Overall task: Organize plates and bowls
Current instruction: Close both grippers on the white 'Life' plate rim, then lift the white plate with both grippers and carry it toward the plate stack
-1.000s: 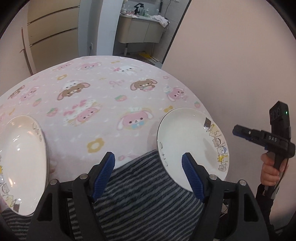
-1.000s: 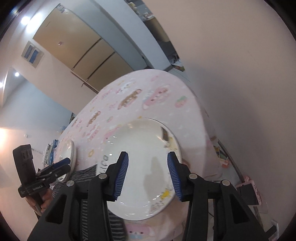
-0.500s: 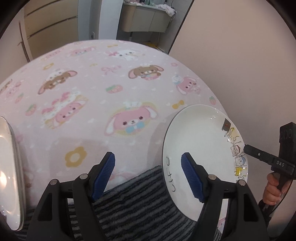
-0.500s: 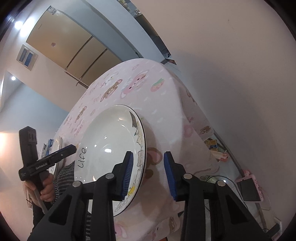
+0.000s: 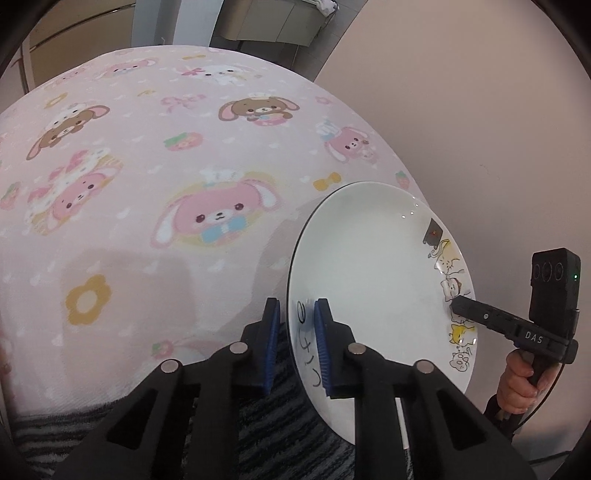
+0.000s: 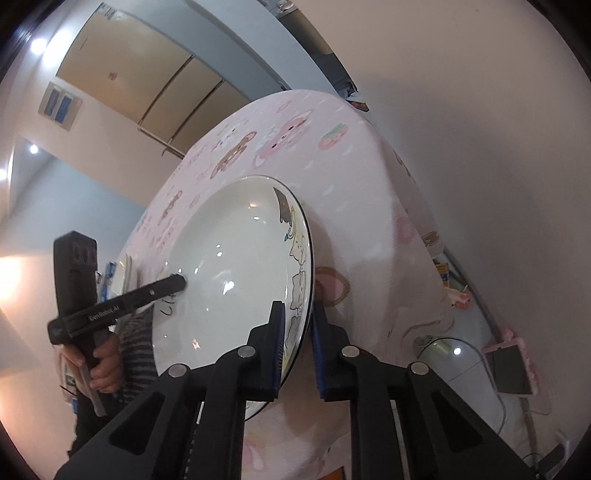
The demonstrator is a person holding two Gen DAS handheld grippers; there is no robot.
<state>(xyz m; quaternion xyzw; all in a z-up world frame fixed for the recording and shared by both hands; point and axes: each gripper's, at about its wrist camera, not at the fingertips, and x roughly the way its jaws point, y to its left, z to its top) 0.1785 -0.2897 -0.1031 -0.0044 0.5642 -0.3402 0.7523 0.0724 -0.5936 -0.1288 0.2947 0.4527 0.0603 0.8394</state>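
A white plate (image 5: pixel 369 266) with cartoon animals and black lettering on its rim is tilted up off the pink tablecloth (image 5: pixel 147 147). My left gripper (image 5: pixel 295 343) is shut on its near rim by the lettering. My right gripper (image 6: pixel 298 347) is shut on the opposite rim by the cartoon animals; the plate (image 6: pixel 229 273) fills the right wrist view. Each gripper shows in the other's view, the right one (image 5: pixel 480 314) and the left one (image 6: pixel 155 291). A second plate's edge (image 6: pixel 123 273) shows far left in the right wrist view.
The table is round and covered with a pink cartoon cloth. A plain wall (image 5: pixel 480 110) stands close on the right. A striped grey garment (image 5: pixel 288 443) lies at the near edge. Cabinets (image 5: pixel 273 22) stand behind the table. Items lie on the floor (image 6: pixel 513 365).
Both grippers have closed on the plate's opposite rims. The plate has tipped up from lying flat to a steep tilt. The left gripper has moved right to the plate.
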